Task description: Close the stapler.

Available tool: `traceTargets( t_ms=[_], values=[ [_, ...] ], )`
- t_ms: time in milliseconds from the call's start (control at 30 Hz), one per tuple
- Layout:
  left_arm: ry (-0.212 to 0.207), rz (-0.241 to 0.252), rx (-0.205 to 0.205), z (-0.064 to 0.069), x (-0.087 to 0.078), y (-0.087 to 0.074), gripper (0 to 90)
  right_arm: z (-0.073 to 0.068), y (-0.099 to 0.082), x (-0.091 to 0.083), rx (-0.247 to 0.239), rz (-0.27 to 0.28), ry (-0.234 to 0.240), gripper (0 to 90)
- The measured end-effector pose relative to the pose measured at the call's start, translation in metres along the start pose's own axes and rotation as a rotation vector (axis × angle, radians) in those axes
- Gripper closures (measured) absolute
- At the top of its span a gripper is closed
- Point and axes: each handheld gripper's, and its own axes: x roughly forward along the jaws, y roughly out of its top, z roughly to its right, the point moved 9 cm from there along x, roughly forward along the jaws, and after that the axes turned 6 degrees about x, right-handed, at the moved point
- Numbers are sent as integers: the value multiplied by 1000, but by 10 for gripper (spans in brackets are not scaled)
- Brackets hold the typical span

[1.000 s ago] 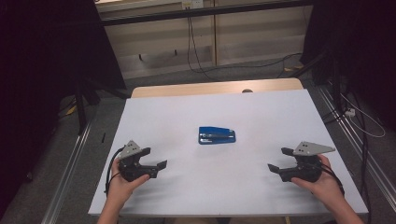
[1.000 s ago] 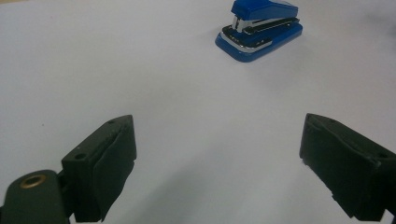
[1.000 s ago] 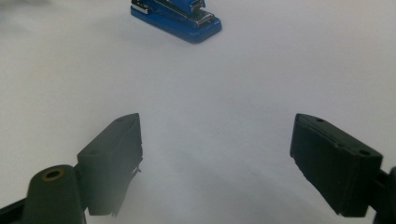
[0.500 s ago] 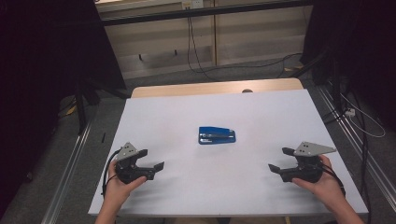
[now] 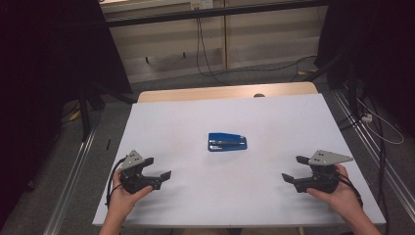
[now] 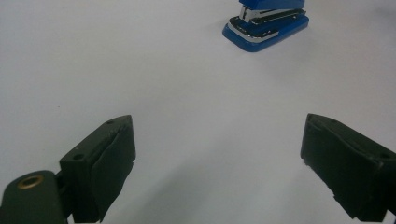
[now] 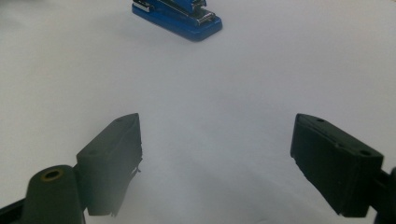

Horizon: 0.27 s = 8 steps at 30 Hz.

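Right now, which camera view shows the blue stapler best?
The high view: the whole stapler lies in the middle of the white table. Both gripper views cut it off at their top edges.

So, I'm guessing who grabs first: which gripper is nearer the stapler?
Left, only slightly. The left gripper sits below-left of the stapler, the right gripper below-right; both are open and well apart from it.

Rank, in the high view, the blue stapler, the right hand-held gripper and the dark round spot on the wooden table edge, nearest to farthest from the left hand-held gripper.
From the left hand-held gripper:
1. Blue stapler, mid-table, up and to its right.
2. Right hand-held gripper, across the near side of the white sheet.
3. Dark round spot, on the far wooden edge.
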Motion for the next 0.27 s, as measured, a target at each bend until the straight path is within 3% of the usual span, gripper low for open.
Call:
traceTargets(
  t_ms=[267],
  values=[
    [-4, -3, 4, 1, 1, -1, 103, -1, 0, 2, -8, -6, 2, 168]
  ],
)
